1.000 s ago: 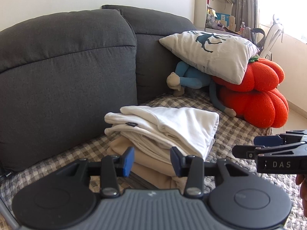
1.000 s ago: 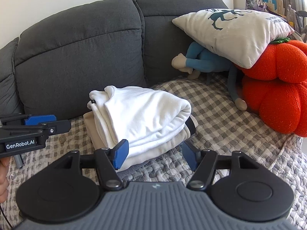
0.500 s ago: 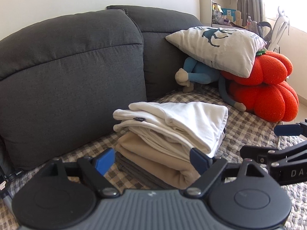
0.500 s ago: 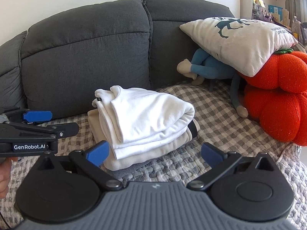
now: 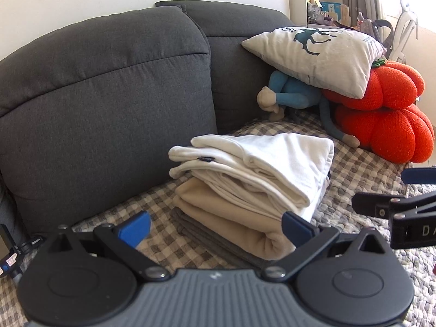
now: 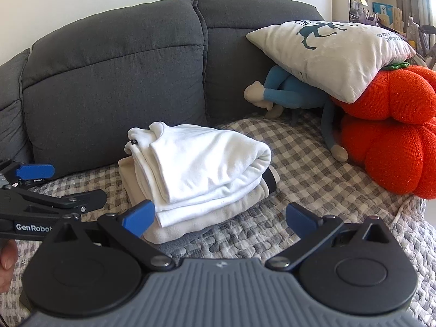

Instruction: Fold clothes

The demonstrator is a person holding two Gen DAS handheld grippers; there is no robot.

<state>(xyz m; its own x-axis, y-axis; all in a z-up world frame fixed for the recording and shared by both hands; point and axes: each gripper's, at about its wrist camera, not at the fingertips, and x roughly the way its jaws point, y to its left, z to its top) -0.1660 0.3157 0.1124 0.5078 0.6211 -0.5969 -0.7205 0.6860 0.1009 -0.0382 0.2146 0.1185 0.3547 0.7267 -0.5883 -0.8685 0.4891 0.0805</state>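
Observation:
A stack of folded clothes sits on the checked sofa cover [image 5: 362, 169]: a white garment [image 5: 259, 163] on top, a beige one [image 5: 231, 218] under it and a dark grey one [image 5: 201, 231] at the bottom. My left gripper [image 5: 216, 229] hovers just in front of the stack's left end; its jaws are opening and the pads touch nothing. In the right wrist view the white garment [image 6: 201, 163] lies ahead of my right gripper [image 6: 219, 218], which stands open and empty before the stack's right end.
Dark grey sofa back cushions [image 5: 109, 109] rise behind the stack. To the right lie a white printed pillow [image 5: 321, 57], a blue plush toy [image 5: 294, 95] and orange pumpkin cushions [image 5: 381, 125]. A person's fingers [image 6: 6, 259] show at the left edge.
Both grippers' jaws have spread from partly closed to wide apart. The left wrist view has swung a little, so the stack now sits further right and lower.

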